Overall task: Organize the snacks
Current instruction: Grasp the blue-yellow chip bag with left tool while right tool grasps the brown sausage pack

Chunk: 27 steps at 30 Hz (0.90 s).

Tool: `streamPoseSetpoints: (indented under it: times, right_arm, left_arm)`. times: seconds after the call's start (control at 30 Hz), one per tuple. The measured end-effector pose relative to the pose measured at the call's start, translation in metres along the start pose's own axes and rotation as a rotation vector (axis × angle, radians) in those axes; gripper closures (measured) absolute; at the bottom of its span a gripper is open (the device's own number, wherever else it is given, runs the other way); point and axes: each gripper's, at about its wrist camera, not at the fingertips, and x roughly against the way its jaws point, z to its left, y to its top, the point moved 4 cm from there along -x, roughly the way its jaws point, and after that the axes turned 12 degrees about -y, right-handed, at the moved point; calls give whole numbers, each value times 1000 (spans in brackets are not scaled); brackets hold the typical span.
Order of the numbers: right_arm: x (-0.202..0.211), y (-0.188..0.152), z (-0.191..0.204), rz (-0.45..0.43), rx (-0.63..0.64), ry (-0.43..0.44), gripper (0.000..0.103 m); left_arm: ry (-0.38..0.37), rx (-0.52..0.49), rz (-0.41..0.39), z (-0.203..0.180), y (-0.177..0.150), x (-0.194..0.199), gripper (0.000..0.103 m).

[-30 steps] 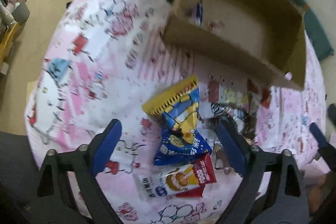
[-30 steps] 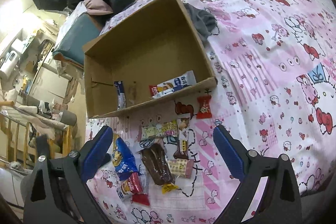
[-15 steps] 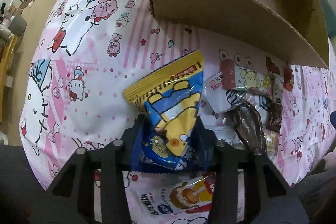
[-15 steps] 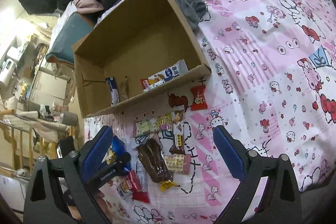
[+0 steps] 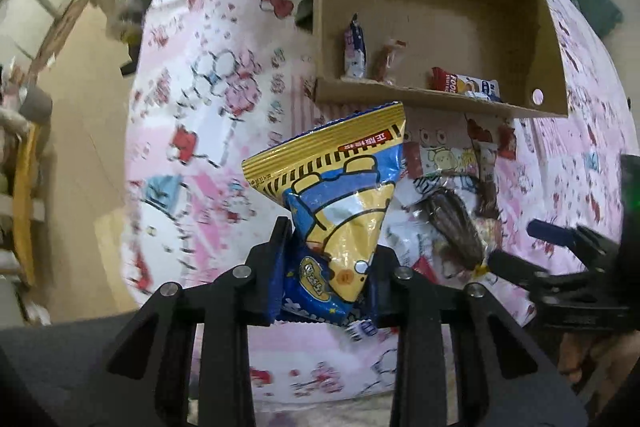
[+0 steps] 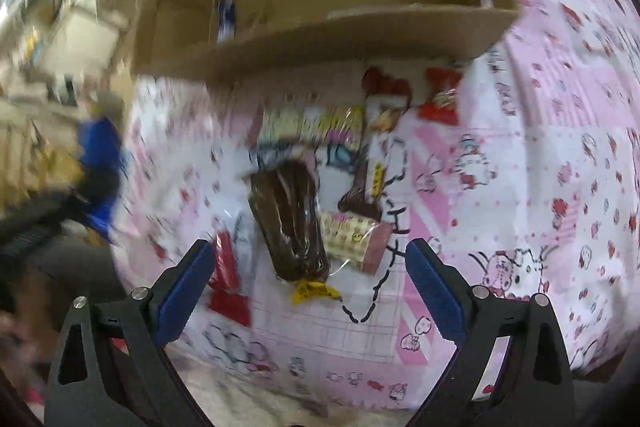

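Note:
My left gripper (image 5: 330,247) is still closing on a blue and yellow snack bag (image 5: 340,187), which it holds pinched by its lower end, clear of the pink bedsheet (image 5: 208,115). Beyond it lies an open cardboard box (image 5: 440,99) with a blue-white packet (image 5: 354,51) and a red-white packet (image 5: 464,85) inside. My right gripper (image 6: 308,247) stands open just above a brown snack pack (image 6: 292,219), nothing between its fingers. It also shows at the right of the left wrist view as the right gripper (image 5: 516,245).
More snacks lie on the sheet before the box (image 6: 320,43): a red candy (image 6: 440,99), yellow-pink packets (image 6: 316,123), a chocolate bar (image 6: 372,171), a red packet (image 6: 228,267). The bed edge drops to the floor (image 5: 80,147) on the left.
The left gripper closed on the blue and yellow bag and lifted it off the sheet. The right gripper came down and in over the snack pile, staying open.

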Motion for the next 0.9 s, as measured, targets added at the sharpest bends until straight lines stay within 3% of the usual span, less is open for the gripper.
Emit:
streamPoseSetpoints:
  times: [0.1, 0.17, 0.3, 0.4, 0.57, 0.63, 0.67, 0.8, 0.9]
  right_arm:
    - [-13, 5, 19, 4, 88, -47, 18]
    - [-21, 9, 27, -3, 121, -59, 20]
    - [-37, 20, 34, 10, 127, -59, 20]
    - [-52, 27, 43, 31, 157, -67, 20]
    - [-61, 37, 50, -6, 193, -75, 20]
    - [-63, 39, 50, -23, 201, -92, 26]
    - [-61, 39, 49, -35, 209, -109, 35]
    - [-57, 39, 42, -42, 207, -85, 43]
    - [-44, 37, 32, -30, 158, -8, 47]
  left_arm:
    - [-20, 18, -17, 7, 3, 7, 75]
    - [-38, 50, -25, 13, 4, 2, 75]
    - [-104, 132, 1, 21, -3, -9, 75]
    - [-89, 120, -4, 20, -3, -9, 75]
    - [-91, 139, 1, 22, -2, -13, 75]
    - [-82, 131, -5, 20, 0, -13, 75]
    - [-75, 125, -11, 20, 1, -13, 75]
    - [-55, 110, -35, 17, 5, -11, 75]
    - [-45, 103, -41, 16, 7, -11, 75]
